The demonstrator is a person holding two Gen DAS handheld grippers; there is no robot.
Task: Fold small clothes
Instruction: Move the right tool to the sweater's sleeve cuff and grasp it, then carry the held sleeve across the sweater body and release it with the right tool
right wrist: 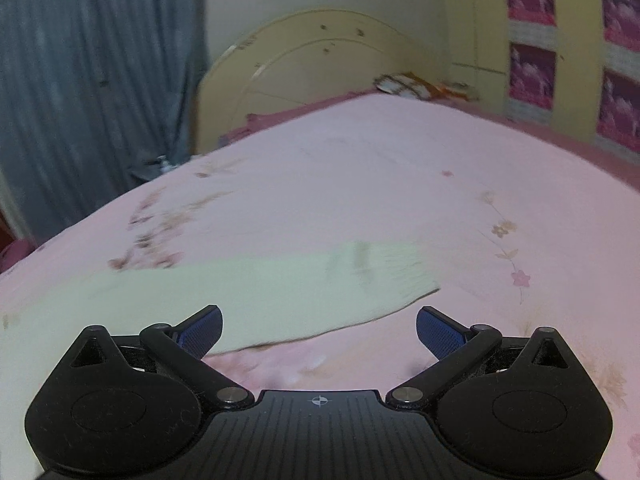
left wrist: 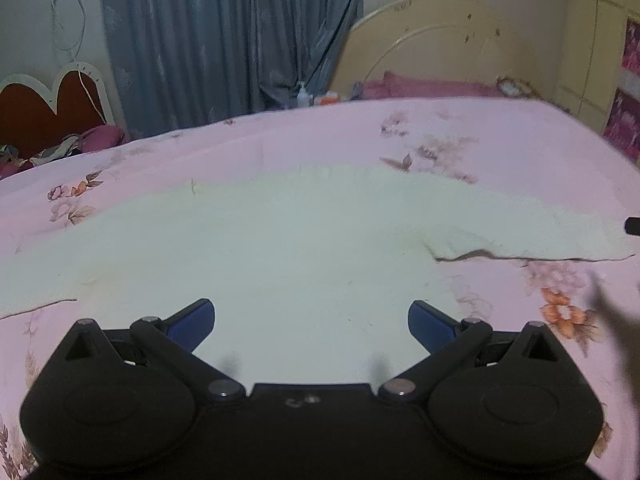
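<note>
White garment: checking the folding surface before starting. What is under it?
The white garment lies flat on a pink floral bedsheet. Whatever lies beneath its middle is covered.

Garment lies flat on the bedsheet, w/ sleeves out left & right; headboard behind the far edge, curtain left of it.
</note>
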